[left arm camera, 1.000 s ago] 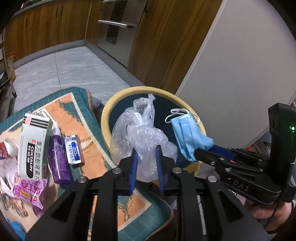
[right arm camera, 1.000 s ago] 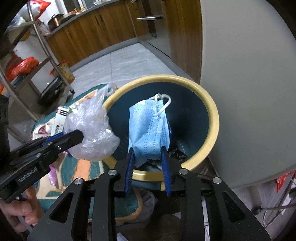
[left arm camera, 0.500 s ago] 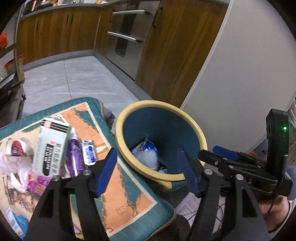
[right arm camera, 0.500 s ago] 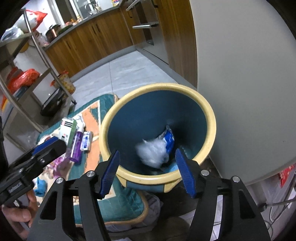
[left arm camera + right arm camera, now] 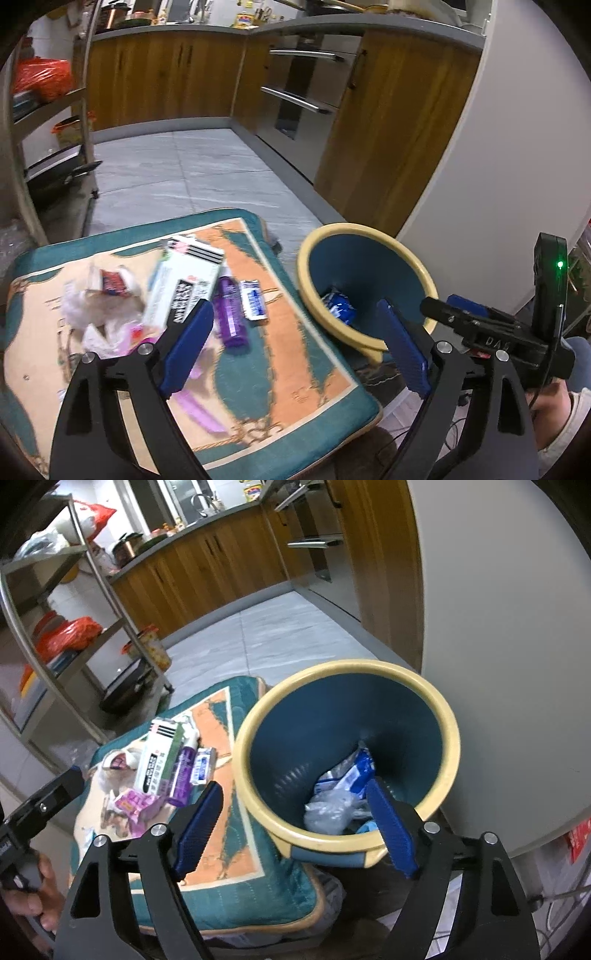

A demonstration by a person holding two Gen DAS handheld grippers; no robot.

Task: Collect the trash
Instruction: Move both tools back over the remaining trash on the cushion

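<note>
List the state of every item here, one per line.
Left gripper: open, empty, jaws just opened.
Right gripper: open, empty, jaws just opened.
Bin: upright, trash inside.
Plastic bag: crumpled, in bin.
Purple bottle: lying on cushion.
White box: lying flat.

- I see the bin at frame centre in my right wrist view, with the cushion touching its left side.
- A plastic bag and a wrapper lie in the bin's bottom.
- On the cushion, upper left of the bin: a box, a bottle just right of it, then a sachet.
- A shelf rack stands at far left, cabinets behind.
</note>
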